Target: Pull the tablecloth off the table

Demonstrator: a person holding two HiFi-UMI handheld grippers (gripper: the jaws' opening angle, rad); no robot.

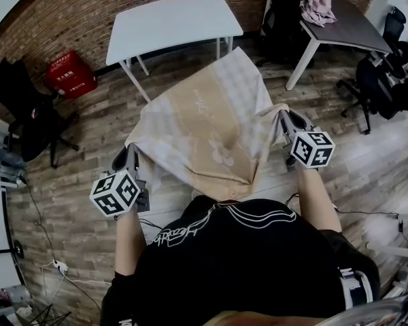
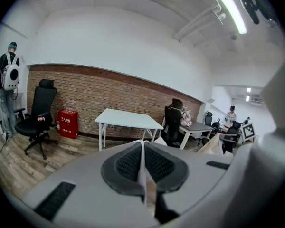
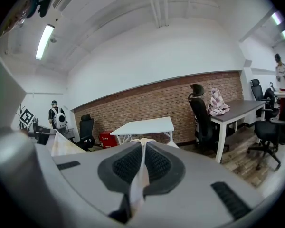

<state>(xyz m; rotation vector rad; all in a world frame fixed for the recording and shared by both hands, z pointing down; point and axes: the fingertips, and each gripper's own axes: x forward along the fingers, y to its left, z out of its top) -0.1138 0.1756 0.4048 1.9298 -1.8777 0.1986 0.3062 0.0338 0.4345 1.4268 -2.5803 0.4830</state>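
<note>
While the left gripper [image 1: 132, 155] and right gripper [image 1: 285, 122] each pinch a cloth [image 1: 204, 114] corner, pull evenly, keeping it clear of the table [image 1: 170, 19].

Room, head view. A red-brown brick wall [image 1: 88, 12] forms the lower band of the far side; above it the wall is plain white [image 2: 109, 42]. The floor [image 1: 88, 148] is laid in grey-brown wood-look planks. A bare white desk [image 1: 170, 19] stands near the brick wall, with a red box [image 1: 69, 73] on the floor to its left and a black office chair [image 1: 27, 114] further left. At right, a dark grey table [image 1: 353, 26] carries a pink bundle of cloth [image 1: 317, 5]; a black high-backed chair [image 1: 282, 19] stands beside it. A strip light [image 2: 228, 8] runs along the white ceiling [image 3: 156, 8].
</note>
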